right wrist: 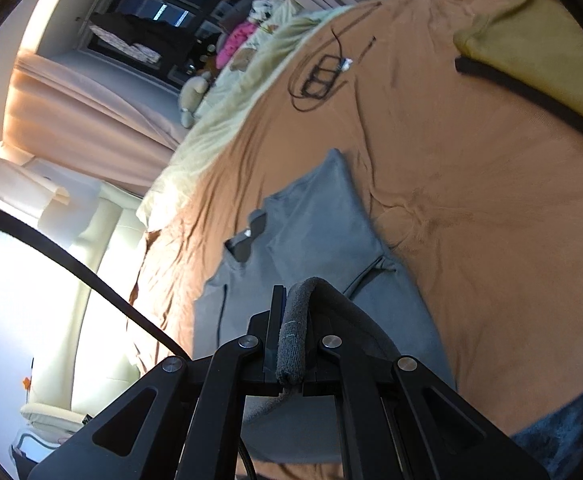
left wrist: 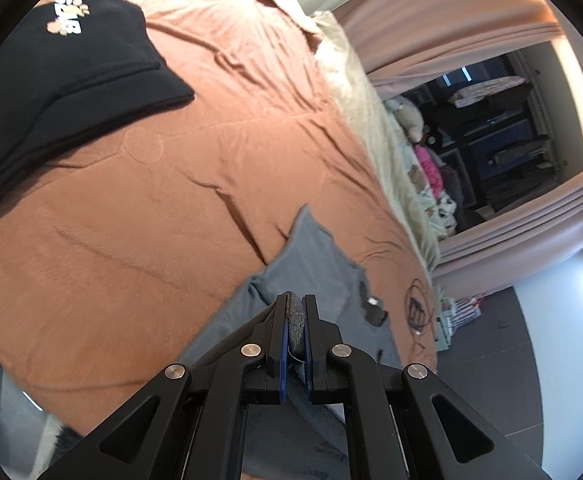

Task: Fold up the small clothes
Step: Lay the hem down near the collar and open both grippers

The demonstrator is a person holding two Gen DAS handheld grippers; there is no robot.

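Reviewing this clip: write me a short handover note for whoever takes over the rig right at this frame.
Left gripper: shut on a rolled edge of the grey shirt.
Right gripper: shut on another rolled edge of the same grey shirt.
The shirt hangs from both grippers, and its far end trails over the brown bedspread.
A black garment lies flat near the far corner of the bed, apparently folded already; a yellow garment lies at the bed's other side.
A black cable lies loose on the bedspread beyond the shirt.
Done: both edges gripped. Left: lay the shirt down, fold it, release.
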